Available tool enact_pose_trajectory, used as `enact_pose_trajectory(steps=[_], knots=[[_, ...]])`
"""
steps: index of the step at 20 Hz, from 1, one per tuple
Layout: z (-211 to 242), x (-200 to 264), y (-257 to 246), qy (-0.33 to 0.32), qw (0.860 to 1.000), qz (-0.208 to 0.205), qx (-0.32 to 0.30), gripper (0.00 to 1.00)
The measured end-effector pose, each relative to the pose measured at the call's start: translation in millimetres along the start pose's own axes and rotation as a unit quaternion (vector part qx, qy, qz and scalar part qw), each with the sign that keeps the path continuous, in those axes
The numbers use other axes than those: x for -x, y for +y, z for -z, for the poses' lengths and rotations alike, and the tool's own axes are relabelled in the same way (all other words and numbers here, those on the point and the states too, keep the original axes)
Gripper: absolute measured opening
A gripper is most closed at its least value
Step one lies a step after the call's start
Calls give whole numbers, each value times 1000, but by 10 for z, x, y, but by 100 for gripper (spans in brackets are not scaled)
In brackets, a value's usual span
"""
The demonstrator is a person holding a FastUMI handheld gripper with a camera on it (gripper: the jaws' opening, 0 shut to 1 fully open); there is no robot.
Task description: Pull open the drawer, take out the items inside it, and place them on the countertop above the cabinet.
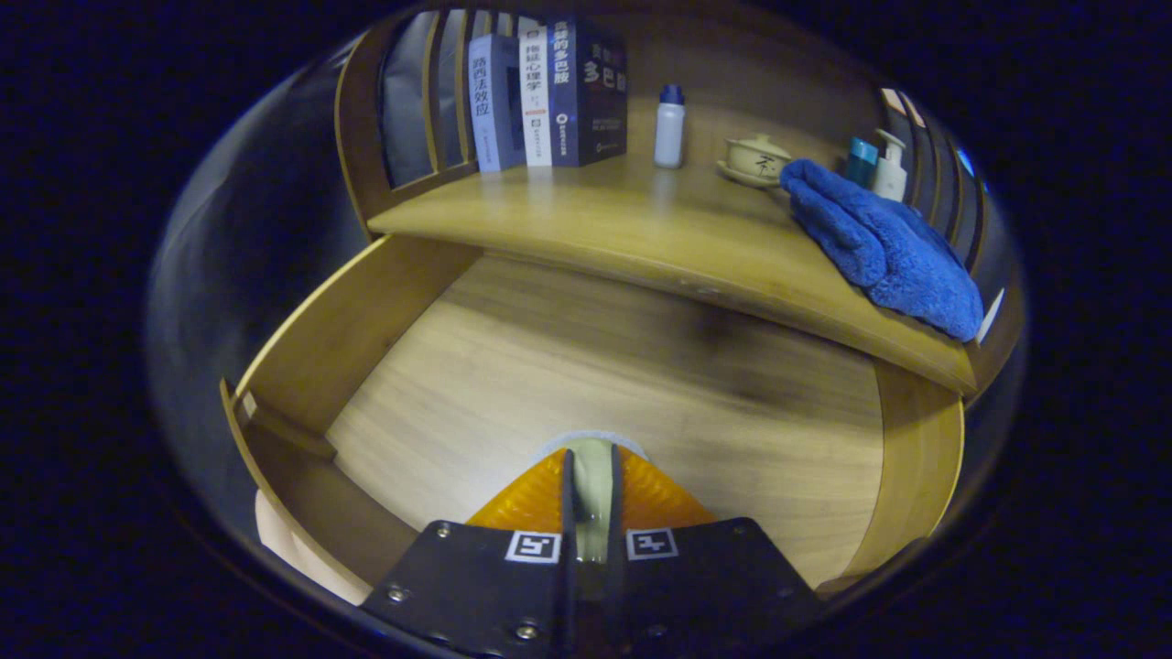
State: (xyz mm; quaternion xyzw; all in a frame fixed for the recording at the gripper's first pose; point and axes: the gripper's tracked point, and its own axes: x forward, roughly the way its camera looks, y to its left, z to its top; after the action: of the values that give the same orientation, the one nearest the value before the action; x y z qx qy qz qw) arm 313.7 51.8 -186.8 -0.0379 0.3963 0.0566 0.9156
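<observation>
The wooden drawer (343, 334) stands pulled open below the countertop (595, 220), and its floor lies bare ahead of my fingers. My gripper (591, 458) is over the drawer's front part, shut on a small pale cream item (593, 480). Both fingers (531, 499) press on its sides and hide most of it; only a narrow strip and a whitish top rim show, so I cannot tell what it is. On the countertop a blue towel (884, 243) lies at the right end, hanging a little over the front edge.
On the countertop stand three books (545, 91) at the back left, a white bottle with a blue cap (669, 126), a lidded cream tea bowl (755, 160), and a teal bottle (861, 160) beside a white pump bottle (890, 165). Slatted wooden sides (430, 101) close both ends.
</observation>
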Motion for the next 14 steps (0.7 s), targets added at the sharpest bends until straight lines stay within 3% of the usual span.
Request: enact_pose_trajectory(steps=[6,14], knots=[[-530,424,-97,-83,996,2,-21,12],[-1323,731,-197,-189,980,17,-54,12]])
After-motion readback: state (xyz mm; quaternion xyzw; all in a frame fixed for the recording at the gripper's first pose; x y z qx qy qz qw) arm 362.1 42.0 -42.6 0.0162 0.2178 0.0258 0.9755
